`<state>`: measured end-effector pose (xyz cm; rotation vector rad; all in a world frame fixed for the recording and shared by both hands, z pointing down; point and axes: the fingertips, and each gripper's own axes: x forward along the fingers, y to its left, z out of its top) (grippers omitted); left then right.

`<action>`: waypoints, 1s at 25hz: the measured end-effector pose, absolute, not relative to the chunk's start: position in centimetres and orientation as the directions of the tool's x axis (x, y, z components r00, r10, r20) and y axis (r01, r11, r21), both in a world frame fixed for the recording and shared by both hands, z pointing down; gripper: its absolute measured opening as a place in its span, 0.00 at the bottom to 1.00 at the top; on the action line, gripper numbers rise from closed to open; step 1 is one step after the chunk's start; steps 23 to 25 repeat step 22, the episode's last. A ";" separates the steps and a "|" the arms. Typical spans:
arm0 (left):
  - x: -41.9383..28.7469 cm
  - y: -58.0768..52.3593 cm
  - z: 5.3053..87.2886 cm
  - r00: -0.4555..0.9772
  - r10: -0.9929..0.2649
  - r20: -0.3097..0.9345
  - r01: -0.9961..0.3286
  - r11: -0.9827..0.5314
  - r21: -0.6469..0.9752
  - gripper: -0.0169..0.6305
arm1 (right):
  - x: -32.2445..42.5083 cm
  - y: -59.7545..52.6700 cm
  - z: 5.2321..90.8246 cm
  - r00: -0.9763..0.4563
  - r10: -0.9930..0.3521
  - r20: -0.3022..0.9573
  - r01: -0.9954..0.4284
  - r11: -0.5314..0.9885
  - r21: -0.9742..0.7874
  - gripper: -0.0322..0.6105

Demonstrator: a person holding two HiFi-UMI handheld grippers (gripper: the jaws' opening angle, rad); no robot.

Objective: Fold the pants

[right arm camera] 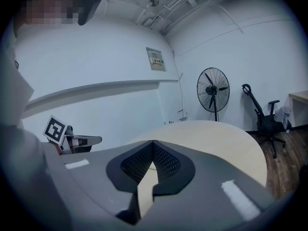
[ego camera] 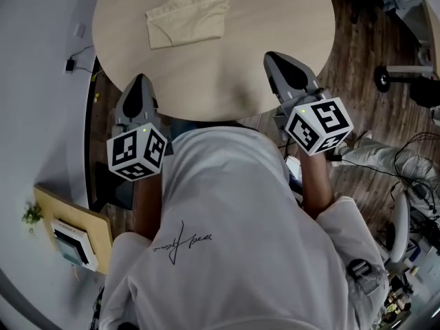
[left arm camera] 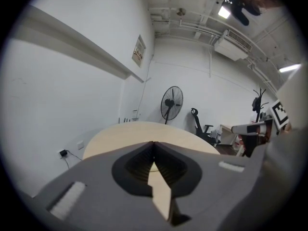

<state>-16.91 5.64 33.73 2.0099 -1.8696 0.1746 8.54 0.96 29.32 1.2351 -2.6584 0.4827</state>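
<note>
We hold the grey left gripper (ego camera: 141, 81) and grey right gripper (ego camera: 271, 59), both pressed together and empty, over the near edge of the round pale wooden table (ego camera: 227, 74), whose far side bears the bundled cream cloth pants (ego camera: 187, 17), seemingly folded; any tidying needs a reach across.

Round pale-wood desk (ego camera: 275, 60) in middle of room, dark plank floor (ego camera: 357, 74) around it. Past far edge of desk: black pedestal fan (right arm camera: 213, 91) against white wall, black office chair (right arm camera: 262, 114) just right of fan, coat stand (left arm camera: 260, 100) farther right. Small panel (right arm camera: 156, 59) high on wall, long ledge (left arm camera: 77, 44) below it, running left. Wall socket (left arm camera: 63, 153) with cable low on left wall. Air-conditioning unit (left arm camera: 231, 47) and lit lamp (left arm camera: 224, 11) up at ceiling. Near left: wooden board (ego camera: 93, 225), small plant (ego camera: 31, 214) beside it. Loose cables (ego camera: 412, 141) on floor at right.
</note>
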 end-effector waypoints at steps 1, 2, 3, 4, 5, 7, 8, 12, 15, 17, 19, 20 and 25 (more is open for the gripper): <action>-16.8 5.7 33.8 0.095 -0.930 0.355 -0.980 -0.024 0.199 0.03 | 8.7 0.9 29.4 -0.646 -0.709 0.284 -0.763 0.608 -0.220 0.05; -16.7 5.8 33.8 0.091 -0.928 0.361 -0.978 -0.016 0.206 0.03 | 9.0 0.9 29.4 -0.647 -0.708 0.283 -0.762 0.610 -0.218 0.05; -16.5 5.8 33.8 0.091 -0.926 0.366 -0.977 -0.012 0.212 0.03 | 9.3 0.9 29.4 -0.646 -0.709 0.285 -0.763 0.610 -0.213 0.05; -16.2 5.7 33.8 0.093 -0.925 0.369 -0.977 -0.013 0.215 0.03 | 9.6 0.9 29.5 -0.643 -0.709 0.290 -0.765 0.610 -0.207 0.05; -15.8 5.7 33.7 0.096 -0.924 0.370 -0.977 -0.016 0.213 0.03 | 9.9 0.8 29.5 -0.641 -0.708 0.297 -0.766 0.610 -0.201 0.05; -15.2 5.6 33.7 0.104 -0.922 0.373 -0.979 -0.029 0.202 0.03 | 10.2 0.8 29.7 -0.640 -0.703 0.310 -0.766 0.613 -0.193 0.05; -14.9 5.6 33.7 0.110 -0.920 0.376 -0.980 -0.038 0.195 0.03 | 10.3 0.8 29.8 -0.640 -0.701 0.315 -0.766 0.613 -0.190 0.05; -14.0 5.5 34.0 0.136 -0.912 0.387 -0.982 -0.071 0.177 0.03 | 10.7 0.8 30.1 -0.625 -0.707 0.330 -0.777 0.604 -0.178 0.05; -13.8 5.3 34.2 0.142 -0.908 0.393 -0.983 -0.082 0.167 0.03 | 10.7 0.8 30.5 -0.620 -0.708 0.338 -0.780 0.604 -0.163 0.05; -13.8 5.2 34.3 0.140 -0.908 0.396 -0.984 -0.084 0.157 0.03 | 10.8 0.8 30.8 -0.617 -0.708 0.344 -0.781 0.604 -0.159 0.05; -13.8 5.3 34.5 0.137 -0.906 0.399 -0.985 -0.082 0.152 0.03 | 10.8 0.8 31.0 -0.620 -0.705 0.344 -0.780 0.603 -0.168 0.05; -13.9 5.4 34.7 0.135 -0.905 0.402 -0.985 -0.079 0.153 0.03 | 10.7 0.9 31.1 -0.626 -0.701 0.342 -0.776 0.605 -0.179 0.05; -14.1 5.8 35.1 0.131 -0.903 0.409 -0.985 -0.071 0.159 0.03 | 10.3 1.0 31.3 -0.643 -0.690 0.333 -0.764 0.610 -0.211 0.05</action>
